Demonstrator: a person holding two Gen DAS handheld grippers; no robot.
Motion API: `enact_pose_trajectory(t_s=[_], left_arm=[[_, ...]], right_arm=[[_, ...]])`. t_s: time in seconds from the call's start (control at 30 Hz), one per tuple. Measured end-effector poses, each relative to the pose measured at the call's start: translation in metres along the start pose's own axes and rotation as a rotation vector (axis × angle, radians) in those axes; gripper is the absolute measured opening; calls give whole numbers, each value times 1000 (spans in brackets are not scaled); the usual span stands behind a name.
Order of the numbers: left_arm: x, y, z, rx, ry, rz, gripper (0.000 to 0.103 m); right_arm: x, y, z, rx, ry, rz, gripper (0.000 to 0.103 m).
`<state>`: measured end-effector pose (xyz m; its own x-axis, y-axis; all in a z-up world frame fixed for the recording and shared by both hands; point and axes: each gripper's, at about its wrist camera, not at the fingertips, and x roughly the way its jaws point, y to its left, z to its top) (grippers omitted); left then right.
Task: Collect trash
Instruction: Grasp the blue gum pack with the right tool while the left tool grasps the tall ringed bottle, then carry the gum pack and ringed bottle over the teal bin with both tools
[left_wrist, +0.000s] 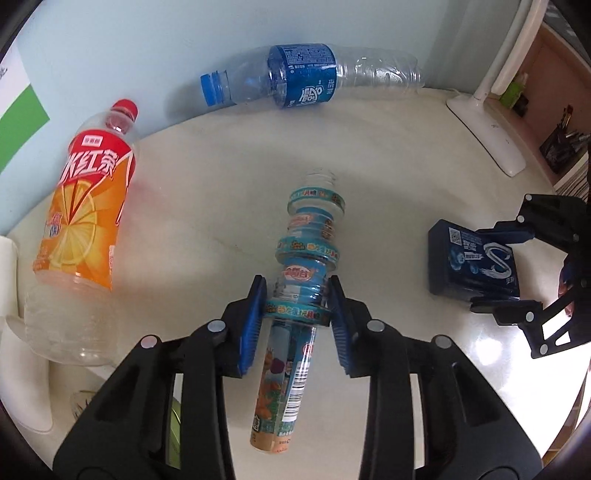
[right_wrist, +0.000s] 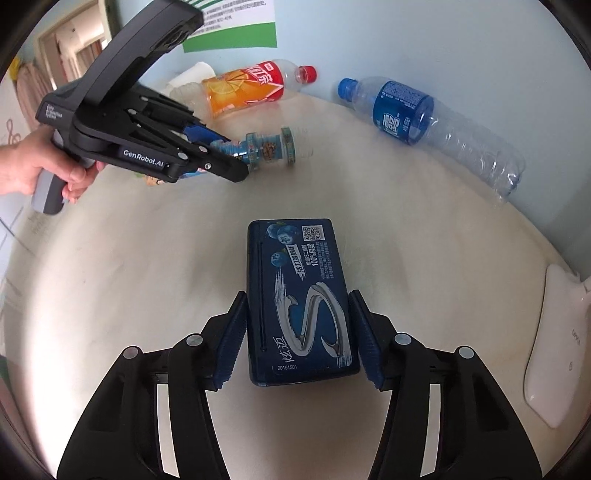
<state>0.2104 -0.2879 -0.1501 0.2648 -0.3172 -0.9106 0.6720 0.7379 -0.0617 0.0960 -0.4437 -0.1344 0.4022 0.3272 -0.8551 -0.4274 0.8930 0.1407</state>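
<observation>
My left gripper (left_wrist: 297, 301) is shut on a small ridged bottle with a teal cartoon label (left_wrist: 301, 284), its capless neck pointing away over the pale table (left_wrist: 388, 177). It also shows in the right wrist view (right_wrist: 267, 147), held by the left gripper (right_wrist: 236, 162). My right gripper (right_wrist: 299, 325) is shut on a dark blue gum box (right_wrist: 301, 306), seen at the right of the left wrist view (left_wrist: 471, 258). An orange-label bottle with a red cap (left_wrist: 83, 218) lies at the left. A clear bottle with a blue label (left_wrist: 310, 75) lies by the wall.
A white lamp base (left_wrist: 487, 136) stands at the back right, also at the right edge of the right wrist view (right_wrist: 554, 343). A white object (left_wrist: 11, 280) sits at the left table edge. A pale blue wall (left_wrist: 147, 44) bounds the table's far side.
</observation>
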Motion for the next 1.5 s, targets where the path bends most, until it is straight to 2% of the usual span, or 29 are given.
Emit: enact_pose_trajectory(t_s=[0.17, 0.33, 0.63, 1.03, 1.3, 1.5], left_arm=[[-15, -3, -8, -9, -16, -6, 32], [-39, -7, -20, 23, -40, 30, 32], [-86, 2, -53, 3, -66, 92, 32], [-156, 10, -92, -72, -146, 158, 32], [-204, 24, -162, -164, -184, 201, 32], [-253, 47, -247, -303, -202, 292, 32]], right_arm=[[-17, -2, 5, 55, -16, 20, 54], [-34, 5, 9, 57, -24, 15, 54], [-52, 36, 27, 2, -47, 18, 54], [-83, 96, 56, -123, -95, 55, 54], [-96, 164, 77, -239, -112, 130, 54], [-93, 240, 93, -380, -118, 219, 54]])
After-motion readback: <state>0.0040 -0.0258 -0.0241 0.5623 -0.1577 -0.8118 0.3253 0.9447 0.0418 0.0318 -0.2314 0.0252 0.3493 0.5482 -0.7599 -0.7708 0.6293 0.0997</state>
